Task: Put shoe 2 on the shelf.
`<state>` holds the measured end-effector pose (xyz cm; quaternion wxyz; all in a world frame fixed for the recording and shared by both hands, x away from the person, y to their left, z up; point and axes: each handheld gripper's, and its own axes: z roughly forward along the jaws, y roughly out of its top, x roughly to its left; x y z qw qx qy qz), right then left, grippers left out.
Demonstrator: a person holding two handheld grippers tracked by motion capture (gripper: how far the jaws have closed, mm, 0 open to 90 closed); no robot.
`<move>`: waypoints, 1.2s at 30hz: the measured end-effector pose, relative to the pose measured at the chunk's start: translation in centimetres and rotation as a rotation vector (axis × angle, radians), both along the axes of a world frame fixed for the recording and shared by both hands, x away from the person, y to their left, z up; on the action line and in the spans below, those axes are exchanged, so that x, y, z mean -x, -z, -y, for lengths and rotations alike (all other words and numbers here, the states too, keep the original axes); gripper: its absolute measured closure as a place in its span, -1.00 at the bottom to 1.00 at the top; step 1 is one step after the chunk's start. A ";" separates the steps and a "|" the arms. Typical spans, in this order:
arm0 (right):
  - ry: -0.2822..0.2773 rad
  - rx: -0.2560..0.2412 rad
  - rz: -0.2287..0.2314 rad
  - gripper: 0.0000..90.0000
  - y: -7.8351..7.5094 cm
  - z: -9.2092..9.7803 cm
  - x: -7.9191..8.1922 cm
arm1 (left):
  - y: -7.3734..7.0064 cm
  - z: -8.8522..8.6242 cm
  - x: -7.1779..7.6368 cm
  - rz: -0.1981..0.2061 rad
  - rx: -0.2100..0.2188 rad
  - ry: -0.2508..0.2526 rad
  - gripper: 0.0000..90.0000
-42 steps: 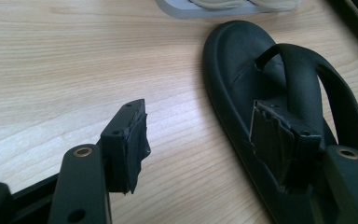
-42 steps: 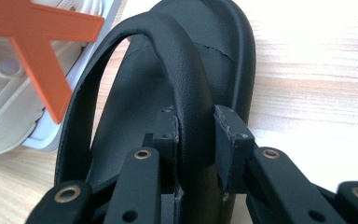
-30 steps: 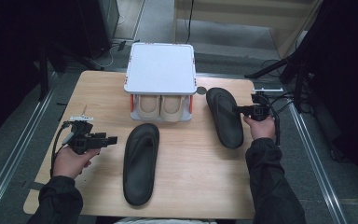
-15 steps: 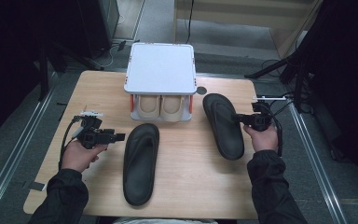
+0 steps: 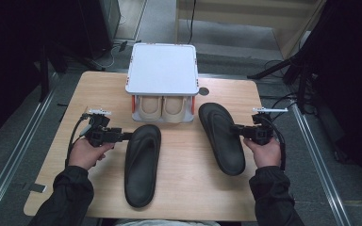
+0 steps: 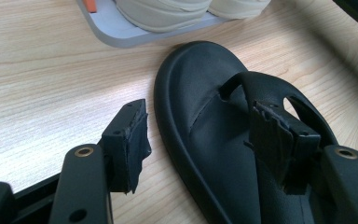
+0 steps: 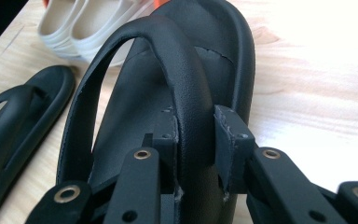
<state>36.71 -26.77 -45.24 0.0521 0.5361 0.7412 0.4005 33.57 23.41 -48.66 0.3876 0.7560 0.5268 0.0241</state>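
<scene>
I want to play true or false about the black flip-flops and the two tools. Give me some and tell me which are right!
1. The right tool pinches the strap of the right flip-flop. True.
2. The left tool is clamped shut on the left flip-flop. False: its jaws stand open, one on each side of the edge.
3. Cream shoes sit under the white shelf. True.
4. Both flip-flops are stacked on the shelf. False: they lie on the wooden table.

Two black flip-flops flat on table: left one (image 5: 142, 164) lengthwise, right one (image 5: 224, 136) angled.
</scene>
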 end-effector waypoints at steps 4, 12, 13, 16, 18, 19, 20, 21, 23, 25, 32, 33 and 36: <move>-0.011 0.001 0.009 0.62 -0.1 -0.5 1.0 | 0.0 0.1 0.0 0.001 -0.002 0.000 -0.16; -0.041 -0.003 0.029 0.62 -0.1 -1.8 3.0 | -0.2 0.1 0.1 0.017 -0.008 -0.006 -0.07; -0.044 -0.008 0.025 0.62 0.0 -2.0 3.3 | -0.2 0.2 0.2 0.016 -0.009 -0.005 -0.06; -0.063 -0.013 0.018 0.62 0.2 -2.5 4.0 | -0.2 0.3 0.2 0.013 -0.014 -0.004 -0.05; -0.077 -0.014 0.012 0.62 0.4 -2.9 4.4 | -0.2 0.3 0.2 0.012 -0.014 -0.002 -0.05; -0.081 -0.018 0.010 0.62 0.5 -3.1 4.6 | -0.2 0.3 0.2 0.011 -0.020 -0.003 -0.05; -0.081 -0.018 0.010 0.62 0.5 -3.1 4.6 | -0.2 0.3 0.2 0.011 -0.020 -0.003 -0.04; -0.097 -0.014 0.009 0.62 0.6 -3.5 4.9 | -0.3 0.3 0.3 0.023 -0.032 -0.014 -0.03; -0.097 -0.009 0.024 0.62 0.6 -3.8 5.2 | -0.4 0.3 0.4 0.027 -0.025 -0.014 0.00; -0.099 -0.007 0.032 0.62 0.6 -4.0 5.4 | -0.4 0.3 0.5 0.028 -0.031 -0.006 0.04; -0.124 0.012 0.001 0.62 1.7 -5.2 5.3 | 0.0 0.3 0.6 0.000 -0.022 0.016 0.44; -0.130 0.018 -0.003 0.62 1.9 -5.4 5.2 | 0.0 0.2 0.6 -0.002 -0.026 0.022 0.50; -0.145 0.030 -0.015 0.62 2.4 -6.2 5.0 | 0.2 0.0 0.5 -0.004 -0.036 0.031 0.71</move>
